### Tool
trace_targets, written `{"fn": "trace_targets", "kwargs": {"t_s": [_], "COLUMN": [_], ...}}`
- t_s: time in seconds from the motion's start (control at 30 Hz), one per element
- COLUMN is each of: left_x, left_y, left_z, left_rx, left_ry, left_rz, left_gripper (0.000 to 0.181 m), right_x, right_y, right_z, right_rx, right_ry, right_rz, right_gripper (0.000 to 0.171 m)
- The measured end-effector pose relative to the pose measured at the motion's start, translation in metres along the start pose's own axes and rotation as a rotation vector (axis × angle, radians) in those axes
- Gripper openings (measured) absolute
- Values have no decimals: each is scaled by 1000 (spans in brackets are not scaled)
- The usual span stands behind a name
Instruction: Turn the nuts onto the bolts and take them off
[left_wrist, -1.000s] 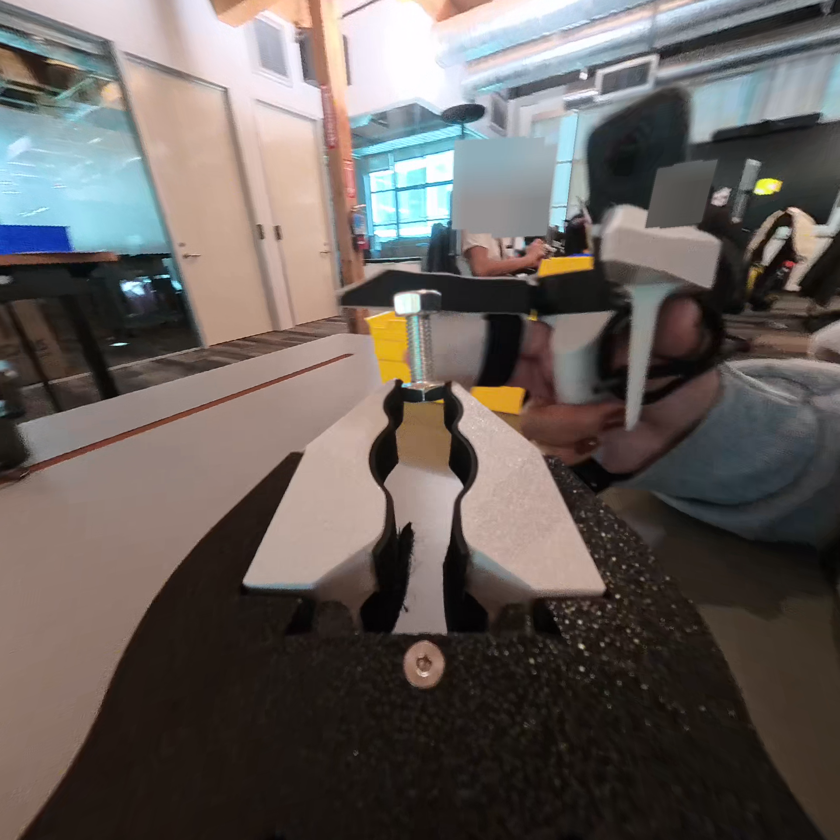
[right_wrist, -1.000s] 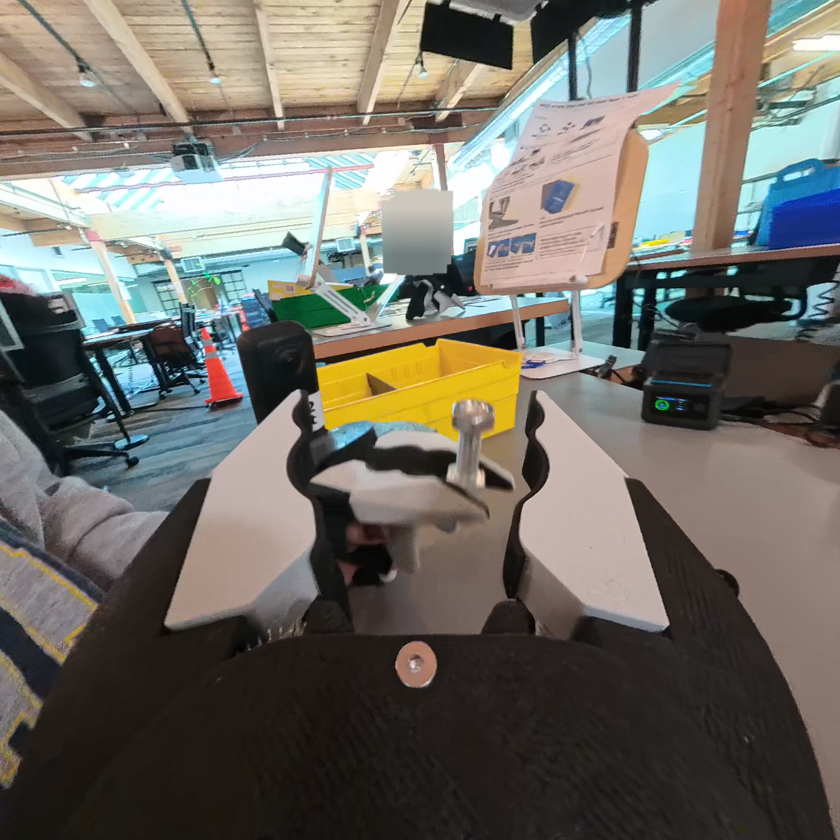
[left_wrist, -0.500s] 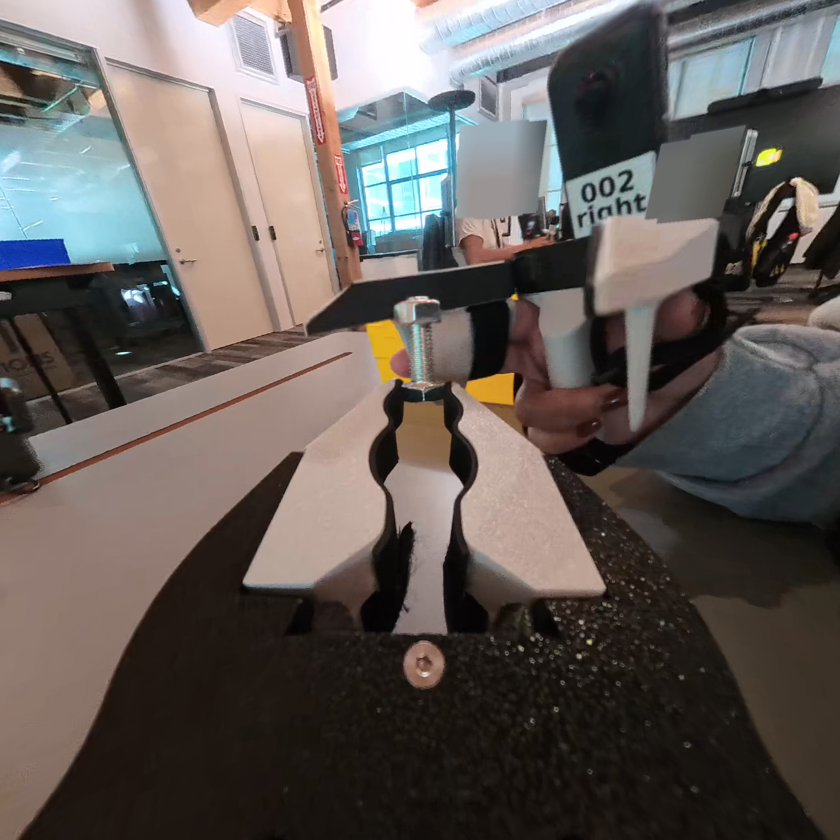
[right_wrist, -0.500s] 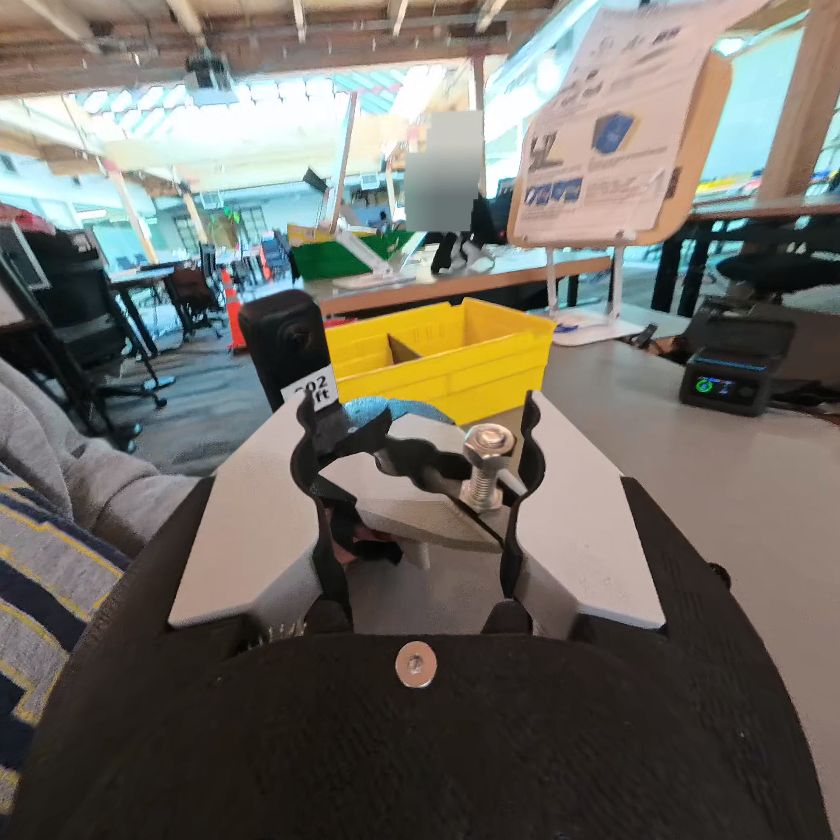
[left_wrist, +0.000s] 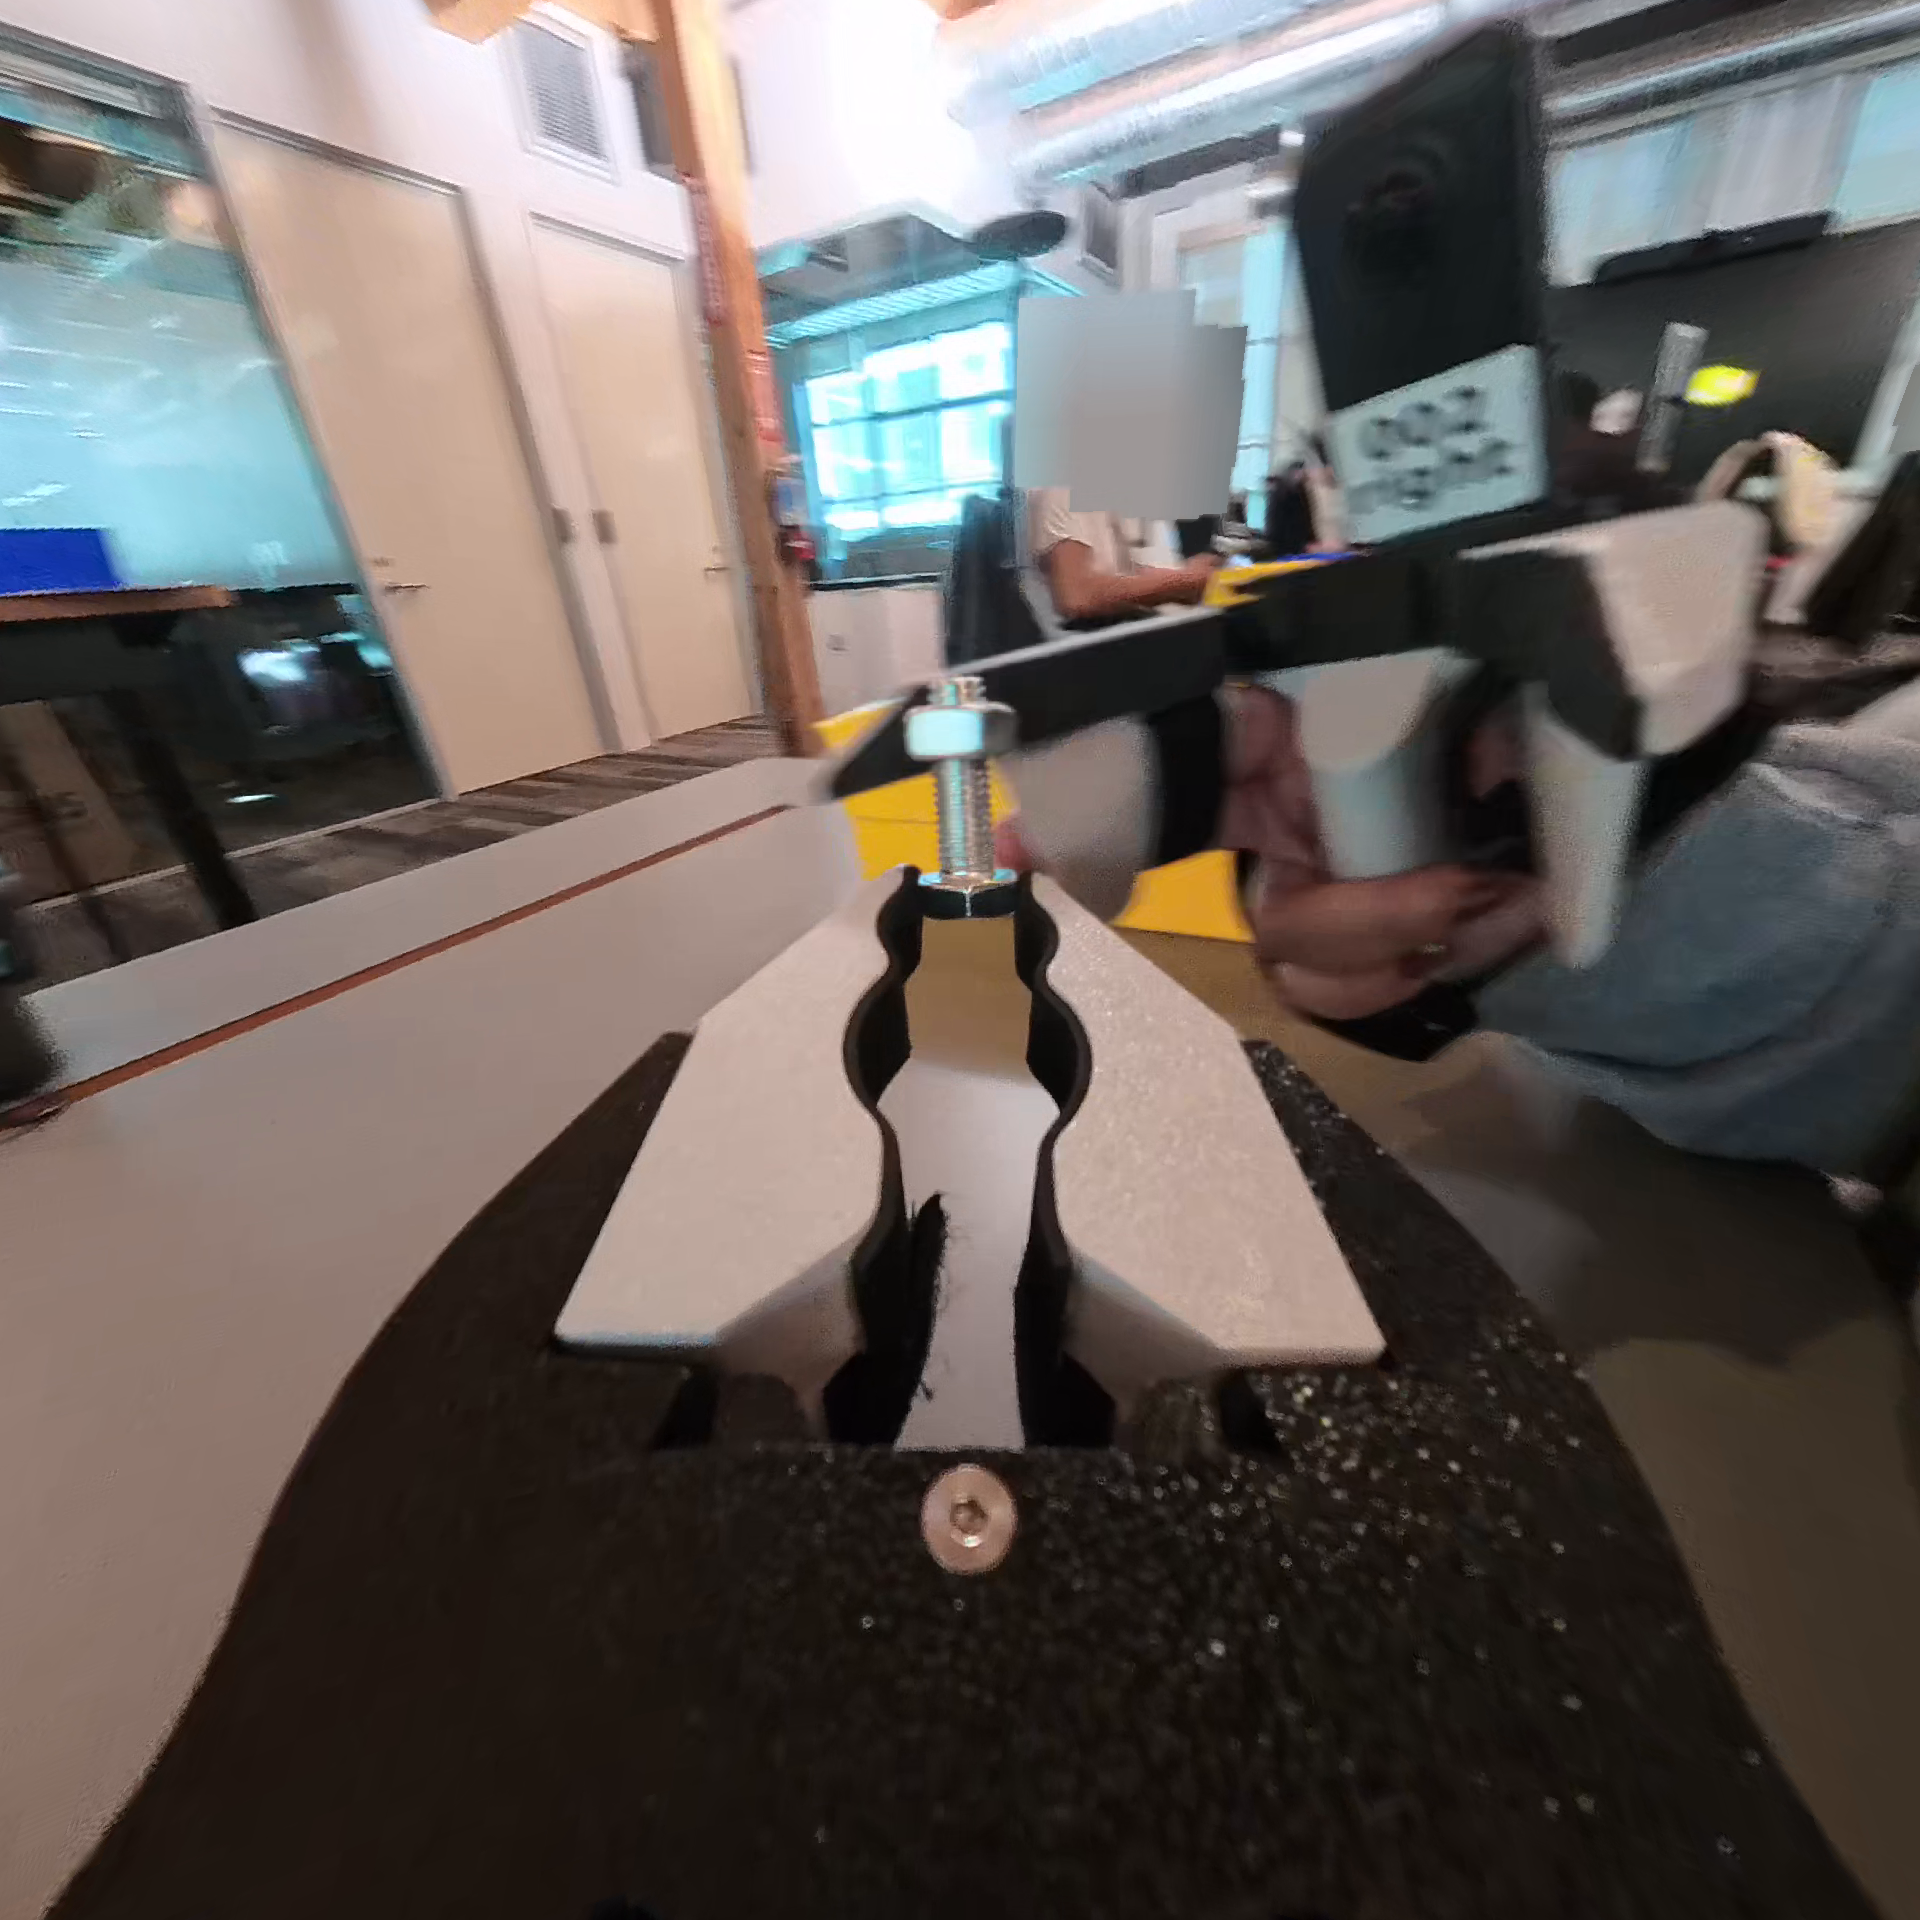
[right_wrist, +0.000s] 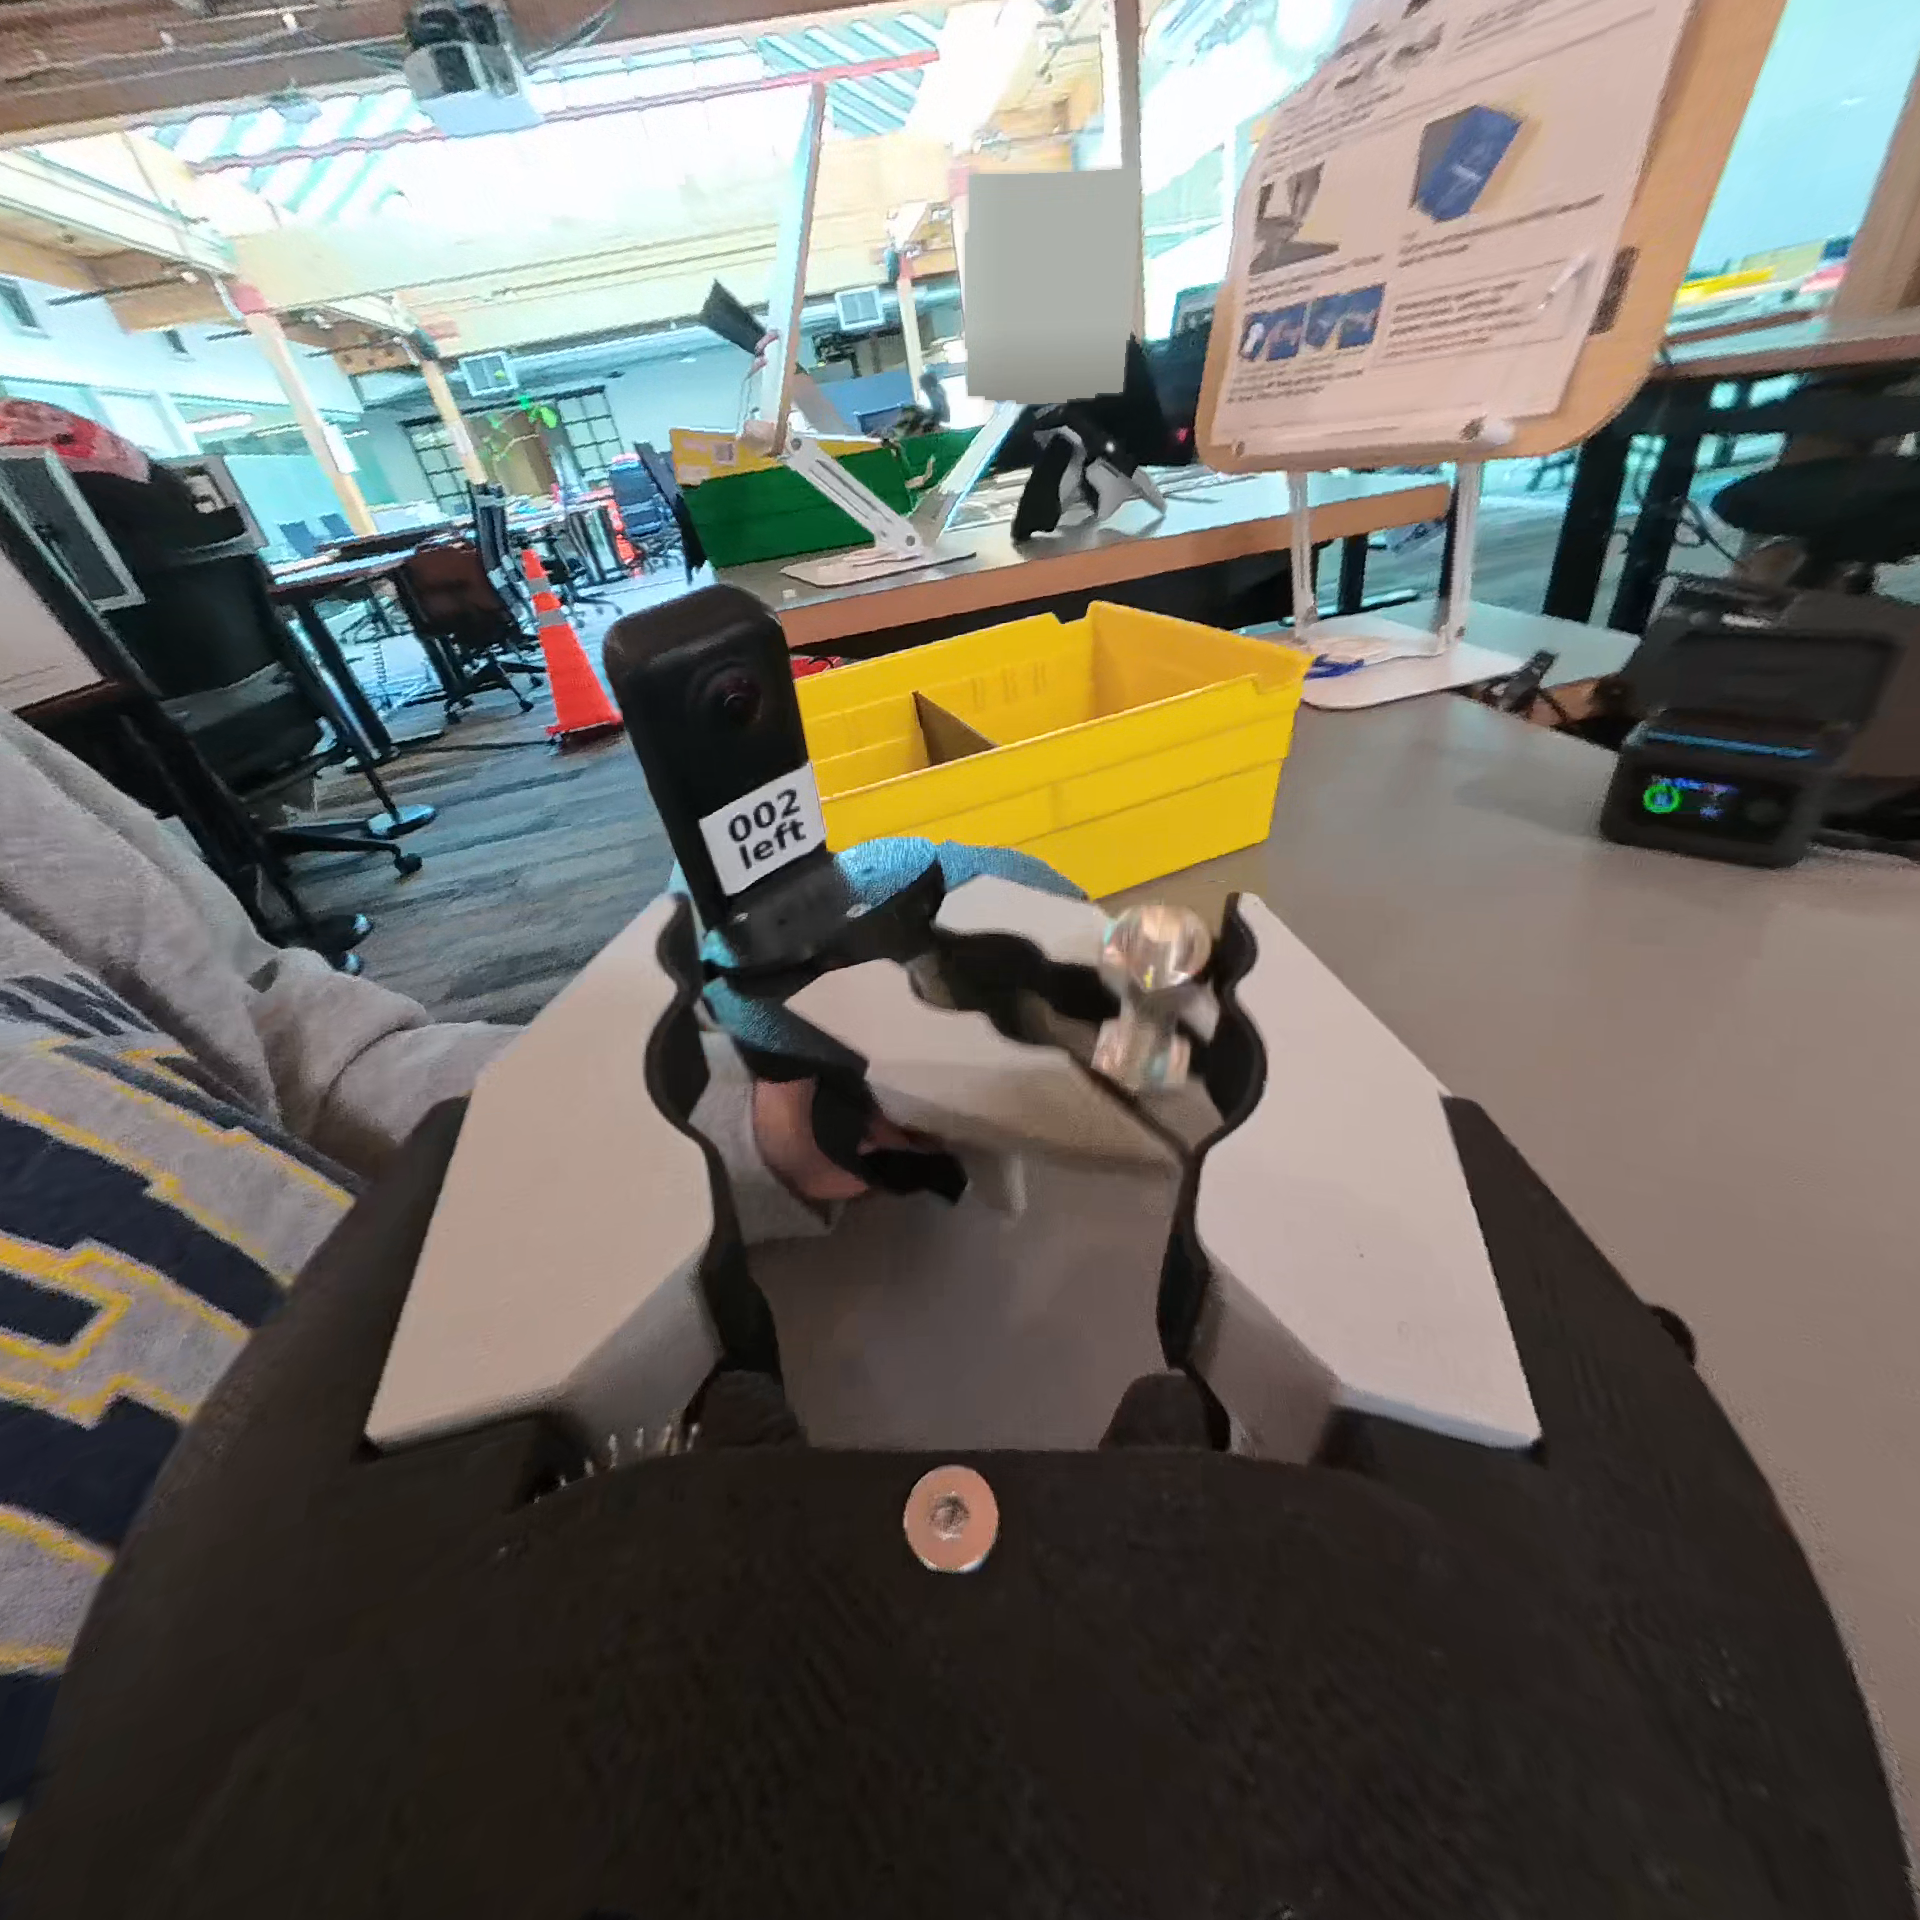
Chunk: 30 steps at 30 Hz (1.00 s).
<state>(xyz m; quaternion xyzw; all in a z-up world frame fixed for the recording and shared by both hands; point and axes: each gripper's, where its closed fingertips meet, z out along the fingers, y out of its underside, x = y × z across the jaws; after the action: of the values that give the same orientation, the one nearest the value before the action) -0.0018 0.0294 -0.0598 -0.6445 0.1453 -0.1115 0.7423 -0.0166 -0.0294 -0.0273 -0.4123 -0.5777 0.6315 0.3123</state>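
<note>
My left gripper (left_wrist: 966, 906) is shut on the hex head of a steel bolt (left_wrist: 964, 831) and holds it upright above the grey table (right_wrist: 1558, 1039). A nut (left_wrist: 958, 729) sits near the top of the thread, with the bolt's end just above it. My right gripper (right_wrist: 958, 916) is open wide. The bolt (right_wrist: 1143, 1003) stands between its jaws, close to the right finger (right_wrist: 1340, 1143). In the left wrist view one black right-gripper finger (left_wrist: 1101, 665) lies level with the nut. Whether it touches is blurred.
A yellow divided bin (right_wrist: 1049, 748) stands on the table behind the bolt; it also shows in the left wrist view (left_wrist: 1174, 899). A small black device with a lit screen (right_wrist: 1714, 790) and a paper on a stand (right_wrist: 1434, 239) are at the right. A grey sleeve (right_wrist: 208, 987) is at the left.
My right gripper has shifted and tilted, so the bolt went from mid-gap to beside its right finger. My left gripper keeps its hold on the bolt.
</note>
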Motion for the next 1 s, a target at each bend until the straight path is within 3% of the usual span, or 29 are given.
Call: {"fn": "trace_targets", "kwargs": {"t_s": [0.03,0.1,0.2,0.33,0.43,0.47,0.5,0.53,0.67,0.73,0.87,0.9,0.93,1.0], "left_x": [-12,-31,-9,21,1,-15,-27,-31,6,21,-5,-20,-30,-33], "left_y": [-2,-3,-4,4,-2,-4,-1,-1,-1,2,-2,-2,-1,-3], "left_z": [-5,-15,-8,6,-2,-8,-13,-15,-2,5,-4,-10,-15,-18], "left_rx": [16,28,35,-17,15,29,15,15,9,-12,14,21,23,37], "left_ry": [-60,-138,-25,97,-6,-85,-137,-140,31,97,-36,-106,-140,-140], "left_rz": [-15,-71,-30,31,9,-19,-47,-61,-3,12,-25,-63,-94,-100], "left_gripper": [15,16,15,16,16,16,16,16,15,15,16,16,16,16], "right_x": [-3,-5,11,6,-3,-8,-14,-11,9,9,-4,-11,-18,-4], "right_y": [0,-5,-10,0,4,4,2,0,0,2,5,7,6,2], "right_z": [-7,-21,-22,3,-1,-9,-16,-20,-8,3,-3,-10,-16,-21], "right_rx": [-1,43,62,-4,-27,-20,-11,5,-31,-42,-49,-55,-52,-22], "right_ry": [-2,5,106,34,16,2,-20,6,95,66,20,-8,-35,63], "right_rz": [4,7,-27,14,33,18,9,14,-7,13,56,43,37,20], "right_gripper": [98,75,84,88,97,92,67,65,90,90,97,88,64,68]}}
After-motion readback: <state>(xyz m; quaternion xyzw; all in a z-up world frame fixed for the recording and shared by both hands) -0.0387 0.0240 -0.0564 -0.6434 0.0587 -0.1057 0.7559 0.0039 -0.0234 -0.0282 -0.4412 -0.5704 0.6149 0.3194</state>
